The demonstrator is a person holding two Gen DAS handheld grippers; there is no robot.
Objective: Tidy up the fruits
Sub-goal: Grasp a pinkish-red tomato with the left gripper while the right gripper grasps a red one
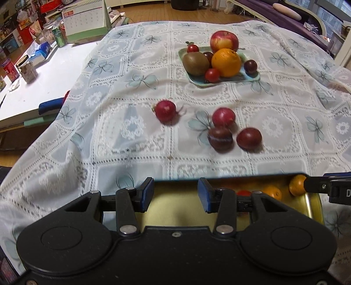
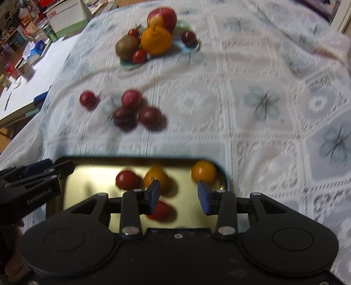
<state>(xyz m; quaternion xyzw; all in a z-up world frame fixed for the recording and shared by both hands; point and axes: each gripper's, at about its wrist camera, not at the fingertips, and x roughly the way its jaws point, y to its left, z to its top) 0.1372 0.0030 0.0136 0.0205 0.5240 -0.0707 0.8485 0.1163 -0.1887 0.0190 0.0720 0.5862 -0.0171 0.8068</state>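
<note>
A pale lace cloth (image 1: pixel 136 92) with blue flower prints covers the work surface, wrinkled and draped over its left edge. Left of it stands a white table (image 1: pixel 43 87) crowded with a desk calendar (image 1: pixel 84 22), a green can (image 1: pixel 58 36), jars and a tissue pack. Wood floor shows beyond, and a purple sofa (image 1: pixel 285 13) runs along the far right.

Far on the cloth sits a pale green plate (image 1: pixel 252 76) heaped with an apple (image 1: pixel 223 40), an orange (image 1: pixel 226 62), a kiwi (image 1: pixel 195 63) and several small red and dark fruits. Mid-cloth, well apart from the plate, lie four loose fruits: one red fruit (image 1: pixel 165 110) alone on the left, then a cluster of a red one (image 1: pixel 223 116) and two dark ones (image 1: pixel 220 138) touching or nearly so. The right wrist view is blurred.

Nearest the cameras is a gold tray (image 2: pixel 87 175) holding two small orange fruits (image 2: pixel 203 171) and two red tomatoes (image 2: pixel 126 179).

The left gripper (image 1: pixel 175 195) hangs over the tray's left part, jaws apart with nothing between them. The right gripper (image 2: pixel 178 197) hangs over the tray's right part, jaws likewise parted and gripping nothing, a tomato lying below its left finger. Each gripper's tip intrudes at the side of the other's view, over the tray's rim.
</note>
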